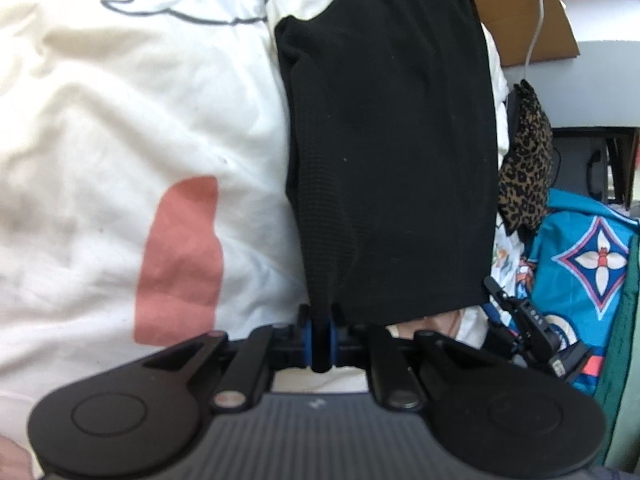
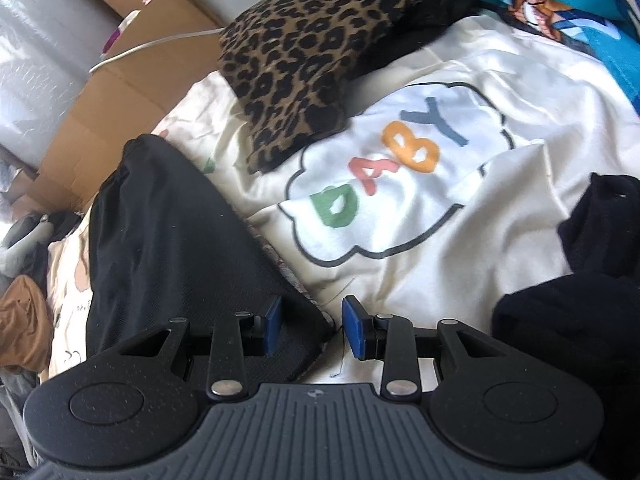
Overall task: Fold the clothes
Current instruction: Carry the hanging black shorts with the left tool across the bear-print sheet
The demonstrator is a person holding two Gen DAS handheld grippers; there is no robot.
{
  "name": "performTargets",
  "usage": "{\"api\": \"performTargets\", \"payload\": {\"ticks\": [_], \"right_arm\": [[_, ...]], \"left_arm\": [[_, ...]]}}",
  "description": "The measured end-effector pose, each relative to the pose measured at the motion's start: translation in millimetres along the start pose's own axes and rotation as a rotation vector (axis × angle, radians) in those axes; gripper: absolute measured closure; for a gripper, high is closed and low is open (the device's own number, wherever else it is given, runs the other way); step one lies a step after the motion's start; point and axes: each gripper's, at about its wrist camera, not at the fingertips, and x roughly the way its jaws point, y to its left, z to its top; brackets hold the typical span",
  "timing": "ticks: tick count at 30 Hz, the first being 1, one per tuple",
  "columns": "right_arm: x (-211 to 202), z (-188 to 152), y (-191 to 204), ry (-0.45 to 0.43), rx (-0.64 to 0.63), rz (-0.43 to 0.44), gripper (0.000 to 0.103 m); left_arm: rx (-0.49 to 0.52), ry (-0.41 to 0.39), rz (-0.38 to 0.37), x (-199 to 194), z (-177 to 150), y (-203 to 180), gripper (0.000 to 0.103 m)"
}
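The black garment [image 1: 384, 152] lay on the bed's cream sheet [image 1: 120, 140]; soft, light, limp, best gripped at a hem corner. The left gripper [image 1: 320, 336], angled downward, had its fingers clamped on the near edge. The right gripper [image 2: 312, 330] stood half-open, holding nothing.

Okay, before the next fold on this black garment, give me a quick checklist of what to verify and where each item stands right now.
1. Left gripper shut on the black garment: ok.
2. Right gripper holding the garment: not ok; open, nothing between its pads.
3. Garment lying flat, few wrinkles: ok.
4. Leopard-print piece apart from the garment: ok.
5. Far hem lined up: cannot tell.
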Motion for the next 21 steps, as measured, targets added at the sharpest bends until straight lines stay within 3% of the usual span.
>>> {"api": "performTargets", "payload": {"ticks": [9,11,14,21], "right_arm": [[17,4,13,0.097,-0.097,-0.019,0.064],[19,6,15,0.117,-0.125,-0.026,0.081],[19,7,19,0.140,-0.138,-0.044,0.093],[7,10,29,0.153,-0.124,-0.055,0.096]], "left_arm": [[0.038,-0.009,0.044,-6,-5,-6,0.095],[0.047,-0.008,0.046,-10,-2,-4,0.095],[0.040,-0.006,0.045,-11,-1,-5,0.095],[0.029,-0.024,0.055,-14,2,-19,0.095]]}}
